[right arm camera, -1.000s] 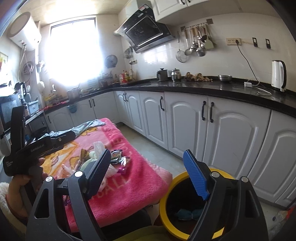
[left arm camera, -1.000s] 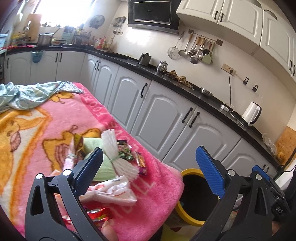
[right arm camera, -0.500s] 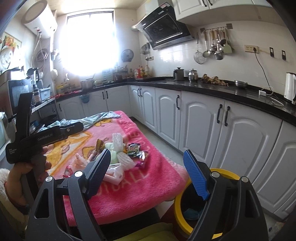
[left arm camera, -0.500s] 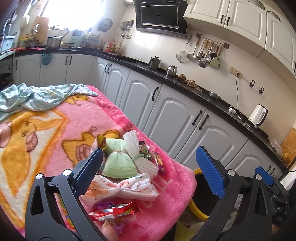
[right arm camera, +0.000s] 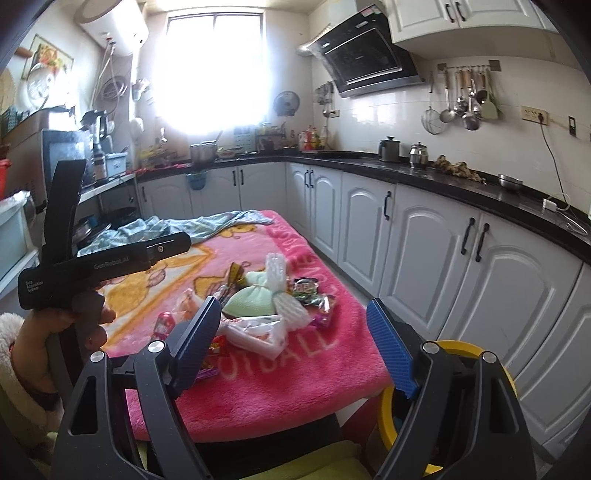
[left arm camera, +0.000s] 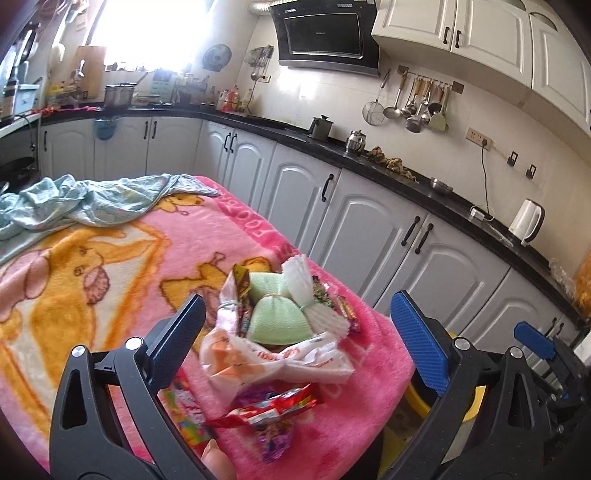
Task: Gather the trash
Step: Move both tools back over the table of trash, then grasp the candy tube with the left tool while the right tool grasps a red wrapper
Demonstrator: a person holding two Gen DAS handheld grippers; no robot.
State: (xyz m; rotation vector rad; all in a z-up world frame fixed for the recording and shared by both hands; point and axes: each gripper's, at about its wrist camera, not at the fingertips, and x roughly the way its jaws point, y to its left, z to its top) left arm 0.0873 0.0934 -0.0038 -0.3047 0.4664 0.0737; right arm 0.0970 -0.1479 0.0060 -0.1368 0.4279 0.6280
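Left gripper (left arm camera: pixel 295 328) and right gripper (right arm camera: pixel 295 332) hover wide open, empty, over wrappers (left arm camera: pixel 273 402) heaped at the blanket (left arm camera: pixel 110 258) corner, beside the yellow bin (right arm camera: pixel 461 349), likely for short transfers.

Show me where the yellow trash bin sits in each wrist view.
Left wrist: yellow trash bin at lower right, mostly hidden behind the gripper's right finger, just past the pink blanket's corner.
Right wrist: bin at lower right, beside the blanket.
Shared landmark: white kettle's neighbour, the range hood.
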